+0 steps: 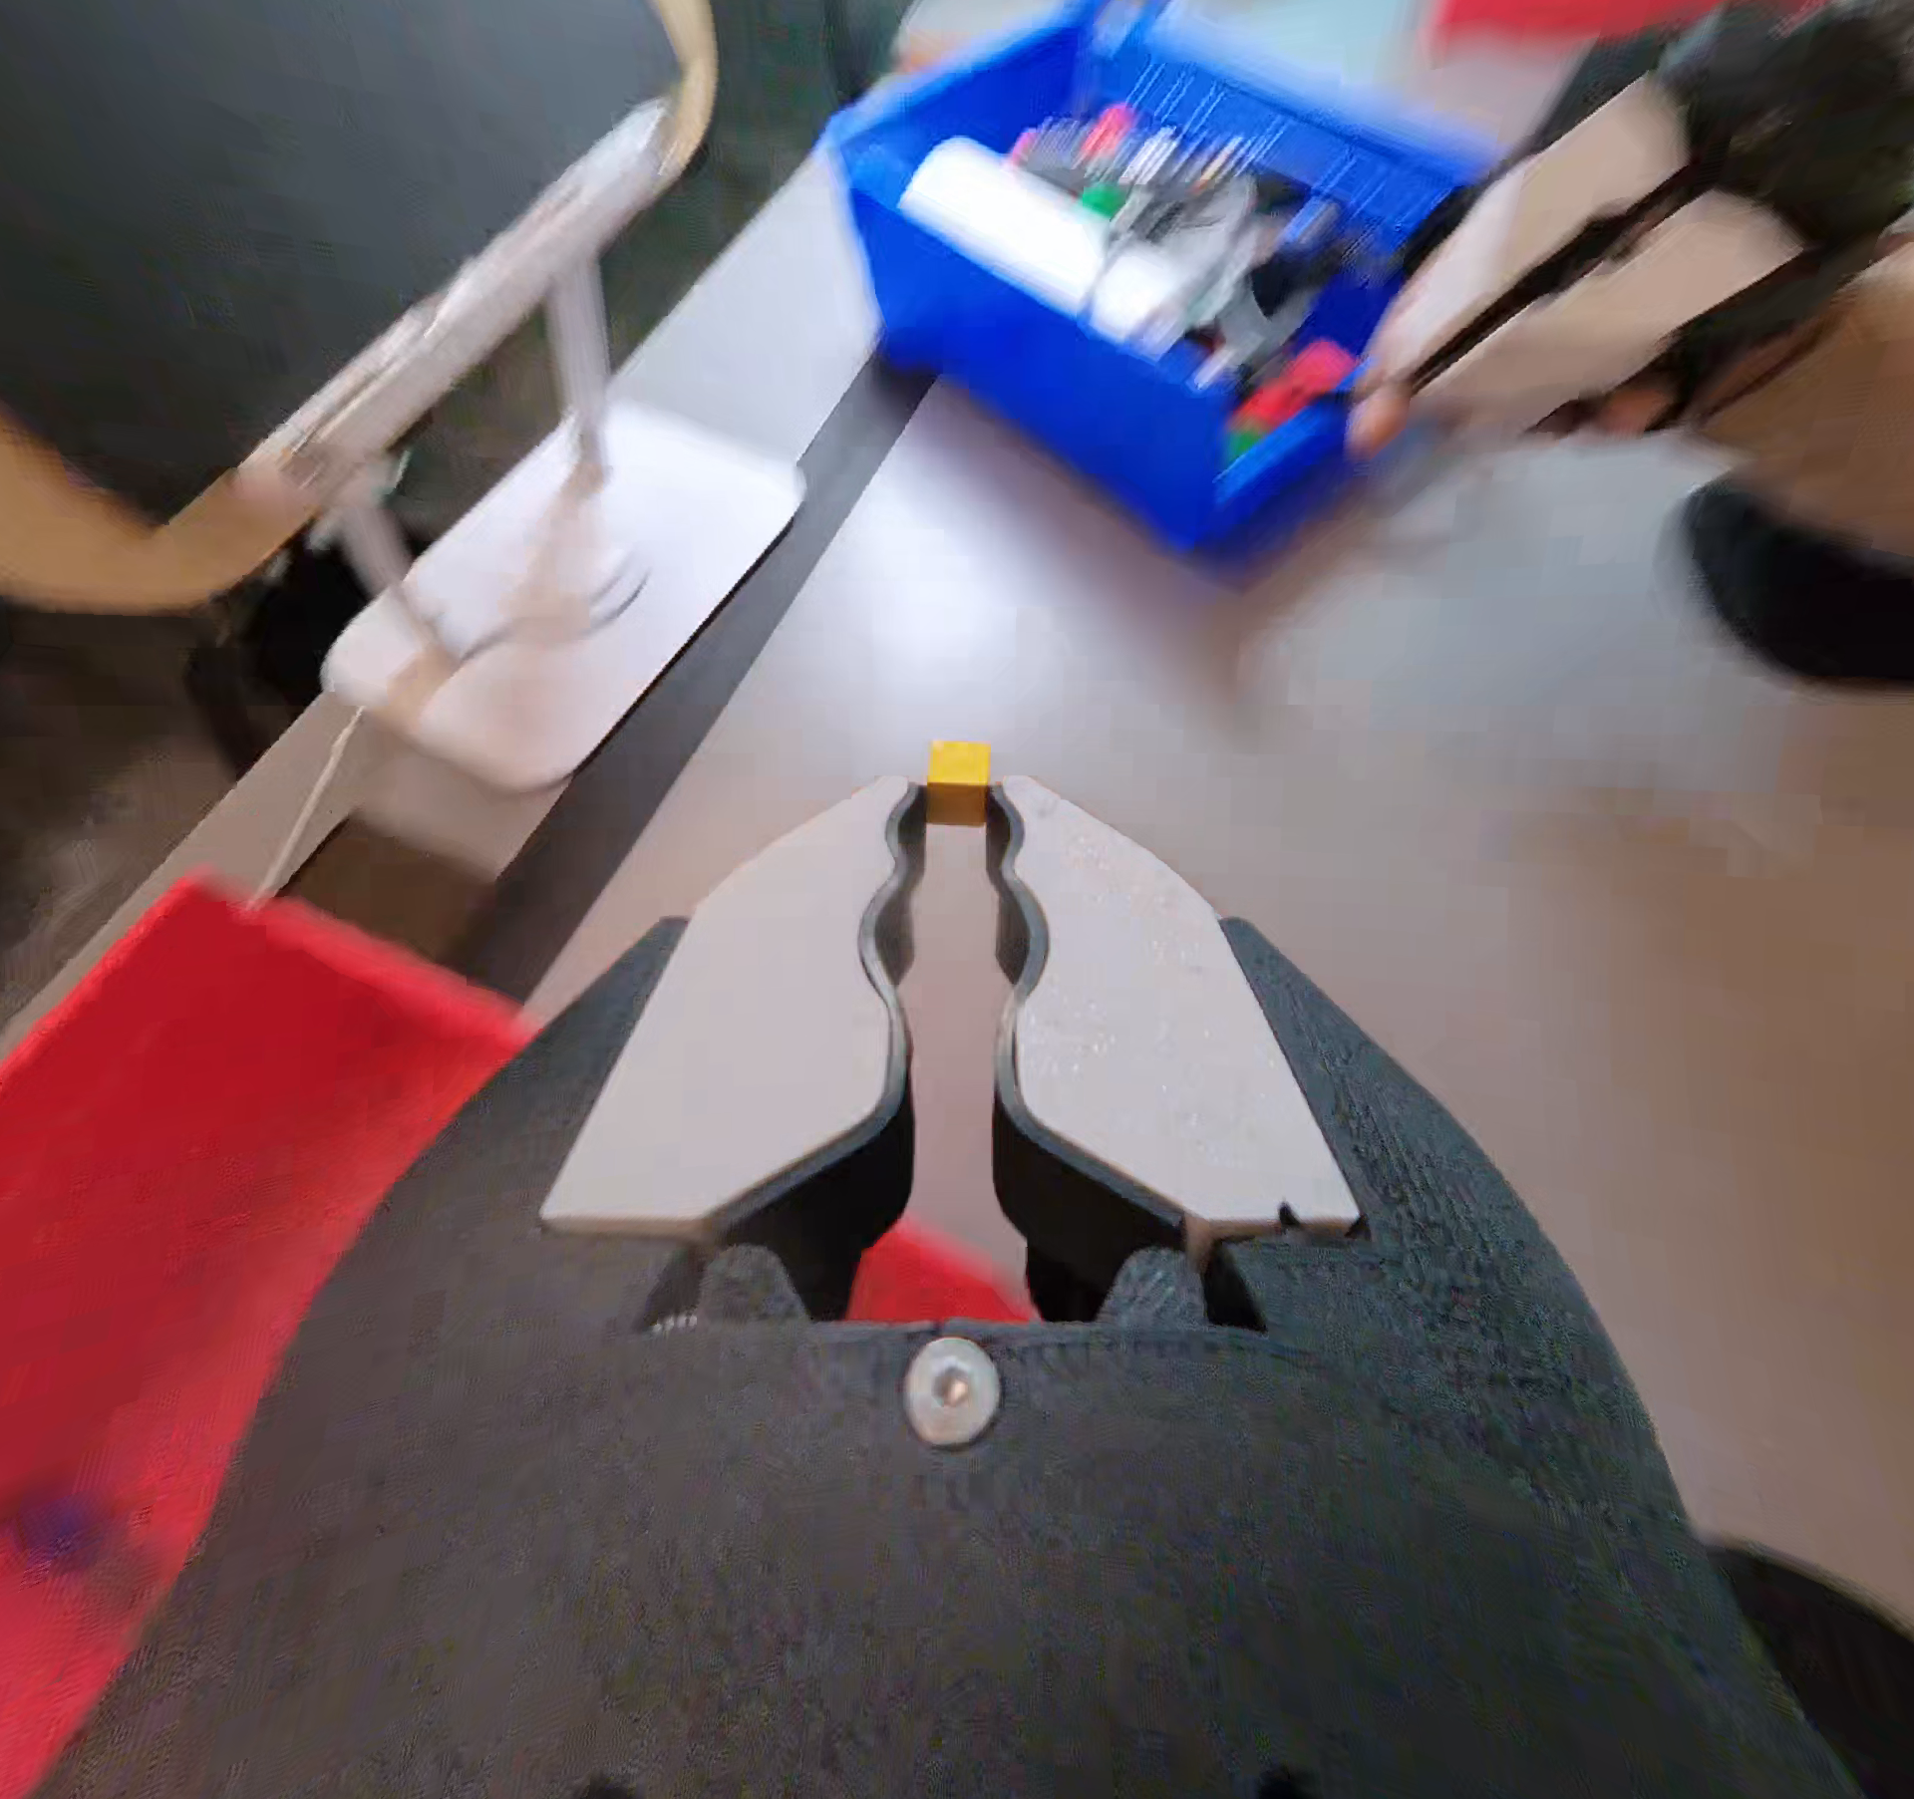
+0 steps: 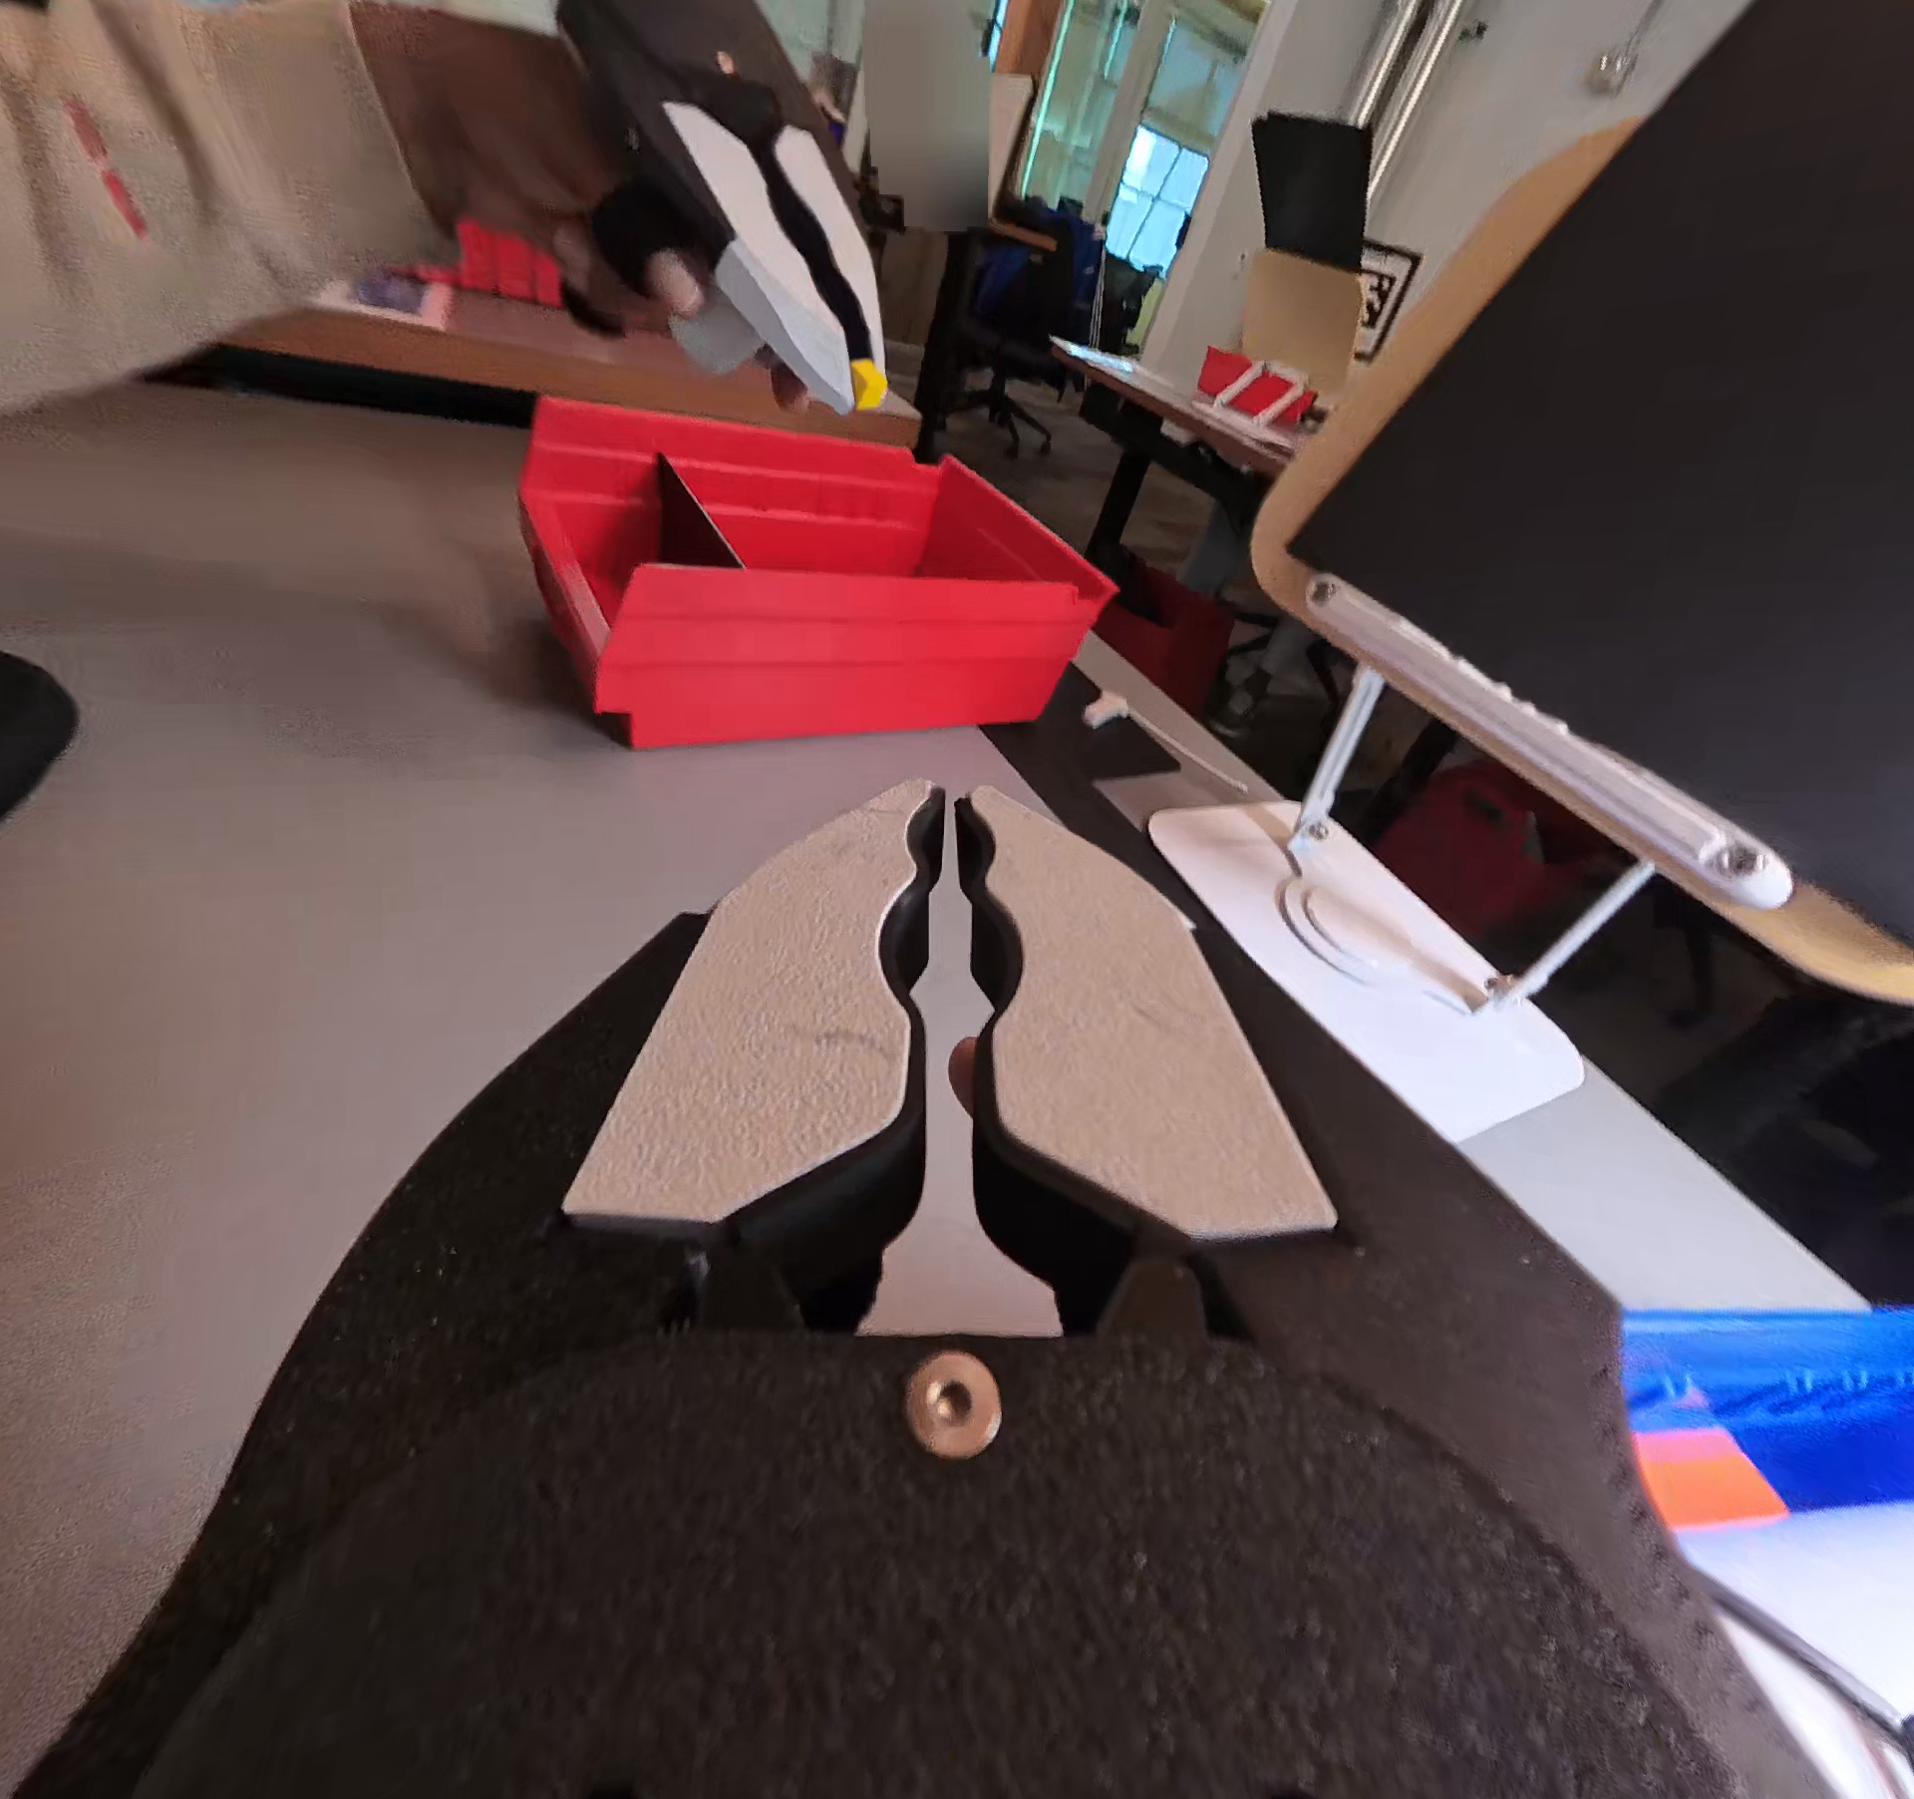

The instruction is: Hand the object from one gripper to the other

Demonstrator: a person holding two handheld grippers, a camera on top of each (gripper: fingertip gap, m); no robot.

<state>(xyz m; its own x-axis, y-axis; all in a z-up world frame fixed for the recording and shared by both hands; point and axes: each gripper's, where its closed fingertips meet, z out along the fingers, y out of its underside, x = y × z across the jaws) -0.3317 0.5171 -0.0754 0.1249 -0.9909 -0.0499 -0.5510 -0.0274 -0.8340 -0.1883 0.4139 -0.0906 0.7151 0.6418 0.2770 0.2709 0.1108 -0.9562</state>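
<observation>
Pinched by only its near edge at the very fingertips of the left gripper (image 1: 958, 797) above the grey table (image 1: 1346, 869), a small yellow cube (image 1: 958, 782) could slip free before the empty, nearly closed right gripper (image 2: 950, 802) opens to receive it.

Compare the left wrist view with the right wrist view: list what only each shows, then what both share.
Only the left wrist view shows the inside of the blue bin, full of mixed parts, though blurred.

Only the right wrist view shows the inside of the red bin with its black divider, and the room behind with desks and chairs.

Both show the yellow cube pinched at the tips of the left gripper, the right gripper shut and empty, the grey table and the white stand.
</observation>
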